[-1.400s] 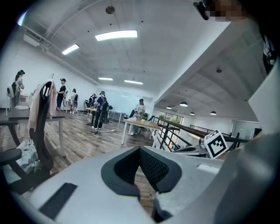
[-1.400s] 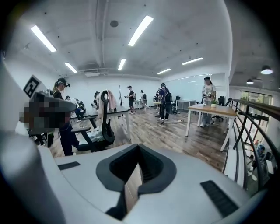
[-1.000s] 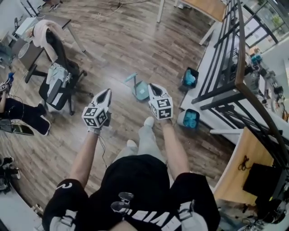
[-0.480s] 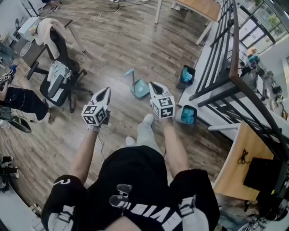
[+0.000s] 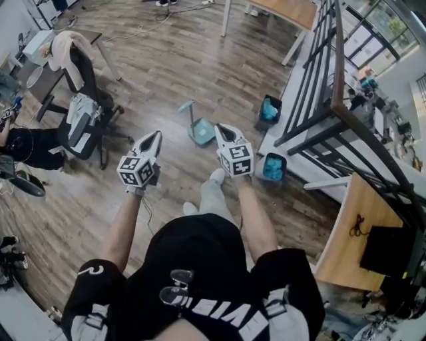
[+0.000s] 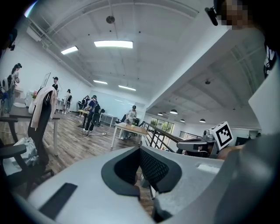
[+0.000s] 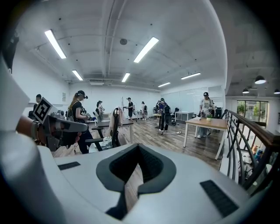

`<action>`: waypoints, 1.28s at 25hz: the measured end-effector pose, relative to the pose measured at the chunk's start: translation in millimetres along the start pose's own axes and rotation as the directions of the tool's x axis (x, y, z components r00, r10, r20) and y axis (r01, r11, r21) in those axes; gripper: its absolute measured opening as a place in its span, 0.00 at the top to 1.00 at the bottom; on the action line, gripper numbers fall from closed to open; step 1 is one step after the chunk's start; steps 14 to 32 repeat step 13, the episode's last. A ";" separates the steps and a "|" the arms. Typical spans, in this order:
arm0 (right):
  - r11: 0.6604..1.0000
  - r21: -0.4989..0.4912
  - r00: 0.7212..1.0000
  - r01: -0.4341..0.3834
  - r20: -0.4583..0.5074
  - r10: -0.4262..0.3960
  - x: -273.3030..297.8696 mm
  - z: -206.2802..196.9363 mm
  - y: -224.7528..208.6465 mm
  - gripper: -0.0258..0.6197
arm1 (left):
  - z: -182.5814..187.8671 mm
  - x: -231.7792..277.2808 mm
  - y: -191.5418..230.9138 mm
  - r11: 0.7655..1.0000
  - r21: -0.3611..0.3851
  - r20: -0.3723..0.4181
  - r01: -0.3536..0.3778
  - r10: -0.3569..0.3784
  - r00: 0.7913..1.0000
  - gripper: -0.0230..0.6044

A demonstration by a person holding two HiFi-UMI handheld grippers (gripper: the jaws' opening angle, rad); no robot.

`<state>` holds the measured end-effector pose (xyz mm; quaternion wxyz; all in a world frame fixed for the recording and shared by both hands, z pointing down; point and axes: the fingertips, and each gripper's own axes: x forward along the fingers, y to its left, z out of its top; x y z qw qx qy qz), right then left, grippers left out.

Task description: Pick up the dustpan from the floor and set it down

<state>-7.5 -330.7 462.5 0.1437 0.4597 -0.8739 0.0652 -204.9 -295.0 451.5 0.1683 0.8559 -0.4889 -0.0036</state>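
Note:
A teal dustpan [image 5: 200, 130] with an upright handle stands on the wooden floor in the head view, just ahead of me. My right gripper [image 5: 221, 128] hovers in the air with its tip close beside the pan's right edge, jaws shut and empty. My left gripper [image 5: 156, 136] is held level to the pan's left, apart from it, also shut with nothing between its jaws. Neither gripper view shows the dustpan. The left gripper [image 6: 140, 149] and the right gripper [image 7: 139, 147] both point across the room, above the floor.
An office chair [image 5: 85, 114] draped with clothes stands at the left. Two blue bins [image 5: 267, 110] [image 5: 273, 167] sit by a dark railing [image 5: 333, 100] at the right. A wooden table [image 5: 296, 10] is further ahead. Several people stand in the distance.
Both grippers have moved forward a little, side by side and still shut. The right gripper's tip has stayed close beside the dustpan.

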 end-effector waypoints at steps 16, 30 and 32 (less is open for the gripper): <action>1.000 -0.015 1.000 -0.004 -0.007 0.003 -7.2 4.7 11.9 0.97 | 0.8 6.1 -6.4 0.999 0.019 -0.003 0.040 -0.040 0.999 0.97; 1.000 -0.015 1.000 -0.004 -0.007 0.003 -7.2 4.7 11.9 0.97 | 0.8 6.1 -6.4 0.999 0.019 -0.003 0.040 -0.040 0.999 0.97; 1.000 -0.015 1.000 -0.004 -0.007 0.003 -7.2 4.7 11.9 0.97 | 0.8 6.1 -6.4 0.999 0.019 -0.003 0.040 -0.040 0.999 0.97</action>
